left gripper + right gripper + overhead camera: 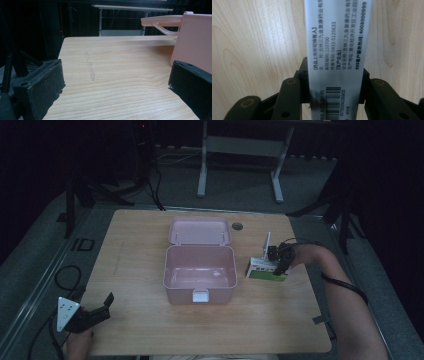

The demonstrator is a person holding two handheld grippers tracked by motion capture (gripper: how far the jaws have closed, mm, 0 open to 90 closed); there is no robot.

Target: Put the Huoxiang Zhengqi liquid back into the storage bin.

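Gripping the medicine carton point(337, 50) across its narrow width, our right gripper point(278, 261) had both jaws pressed against the carton's two long side faces, as the right gripper view made plain: the white printed panel with its barcode ran straight up between them, so the carton's long axis lay along the gripper's own line of sight. From the high view we saw the carton point(265, 269), white with a green face, lying flat or nearly so on the wooden table point(150, 235), just beside the right wall of the pink lunch box point(200, 270) and apart from it by a small strip of bare wood. Whether the carton had left the wood we could not tell.

That lunch box stood open near the table's middle, its lid point(200, 231) thrown back on the far side and its latch point(200, 295) facing us; the tub looked empty. We judged that the carton was meant for it, and the relation that mattered was simple: the box lay directly to the left of the held carton, and our right hand was far the nearer of the two.

Our left gripper point(95, 312) rested well away from the lunch box, towards the near left corner of the table, jaws spread wide with nothing between them; in the left gripper view the box's pink wall point(197, 40) stood off to the right of those jaws.
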